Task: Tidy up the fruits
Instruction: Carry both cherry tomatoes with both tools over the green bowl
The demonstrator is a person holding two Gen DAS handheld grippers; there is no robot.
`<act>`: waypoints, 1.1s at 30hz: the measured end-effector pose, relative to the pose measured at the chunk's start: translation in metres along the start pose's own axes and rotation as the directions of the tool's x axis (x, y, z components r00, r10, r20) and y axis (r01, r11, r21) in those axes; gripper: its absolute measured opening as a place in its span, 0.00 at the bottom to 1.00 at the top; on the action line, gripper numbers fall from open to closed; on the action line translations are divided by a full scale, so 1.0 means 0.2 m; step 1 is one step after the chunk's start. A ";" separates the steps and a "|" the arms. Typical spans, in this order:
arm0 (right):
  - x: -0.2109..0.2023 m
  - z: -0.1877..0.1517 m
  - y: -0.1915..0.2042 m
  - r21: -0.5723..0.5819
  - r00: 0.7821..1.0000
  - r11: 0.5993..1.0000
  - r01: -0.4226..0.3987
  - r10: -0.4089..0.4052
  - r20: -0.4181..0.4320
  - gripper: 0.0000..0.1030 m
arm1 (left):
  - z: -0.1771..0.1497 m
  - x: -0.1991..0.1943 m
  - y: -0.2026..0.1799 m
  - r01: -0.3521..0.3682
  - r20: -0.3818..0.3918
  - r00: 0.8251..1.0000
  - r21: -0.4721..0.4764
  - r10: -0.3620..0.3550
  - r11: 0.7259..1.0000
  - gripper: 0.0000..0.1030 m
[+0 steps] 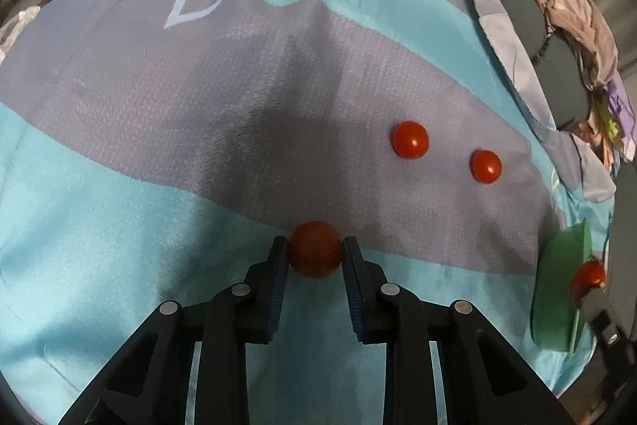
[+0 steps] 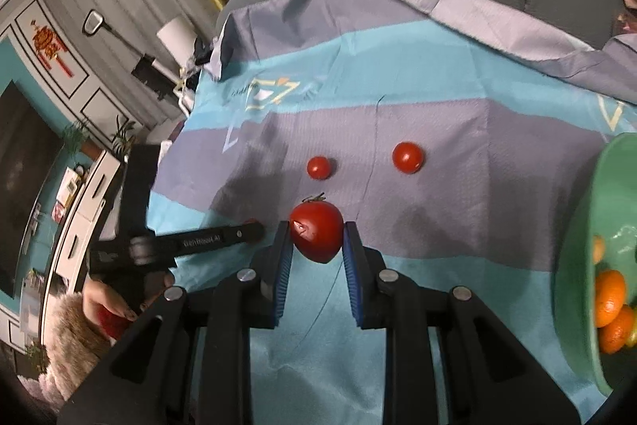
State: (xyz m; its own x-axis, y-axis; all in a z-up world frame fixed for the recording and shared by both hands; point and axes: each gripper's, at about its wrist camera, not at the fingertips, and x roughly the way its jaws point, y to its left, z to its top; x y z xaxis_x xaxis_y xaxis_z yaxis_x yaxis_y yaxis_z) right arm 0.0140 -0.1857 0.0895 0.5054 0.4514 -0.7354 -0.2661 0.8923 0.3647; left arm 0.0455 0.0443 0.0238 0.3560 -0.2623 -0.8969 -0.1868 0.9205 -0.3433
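My left gripper [image 1: 314, 242] points down at the blue and grey cloth [image 1: 159, 210], shut on a round red tomato [image 1: 315, 255] that sits between both blue pads. Two more small tomatoes [image 1: 410, 140] [image 1: 485, 167] lie on the grey band to its right. In the right wrist view my right gripper [image 2: 317, 229] is shut on a larger stemmed tomato [image 2: 316, 239], held above the cloth. The same two loose tomatoes [image 2: 318, 167] [image 2: 407, 157] lie beyond it. The left gripper [image 2: 249, 232] reaches in from the left. A green bowl [image 2: 577, 226] holding oranges [image 2: 609, 297] stands at the right.
The green bowl [image 1: 557, 289] sits at the cloth's right edge in the left wrist view, with the blurred stemmed tomato [image 1: 589, 275] in front of it. Crumpled clothes [image 1: 577, 26] lie on the grey sofa behind. A hand [image 2: 107, 301] with a fuzzy sleeve holds the left gripper.
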 end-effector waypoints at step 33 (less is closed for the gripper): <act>-0.84 -0.17 -0.76 0.467 0.897 0.845 0.260 -0.390 0.207 0.27 | -0.37 -0.20 -1.32 0.257 0.069 0.939 0.509 -0.337 0.822 0.26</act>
State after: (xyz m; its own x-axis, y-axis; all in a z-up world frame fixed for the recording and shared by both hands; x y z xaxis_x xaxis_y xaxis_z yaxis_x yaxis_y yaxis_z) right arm -0.0593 -0.3980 0.1382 0.7270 0.0589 -0.6841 0.2898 0.8769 0.3836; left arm 0.0134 -0.2085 0.1298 0.4605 -0.5363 -0.7073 0.4041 0.8362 -0.3708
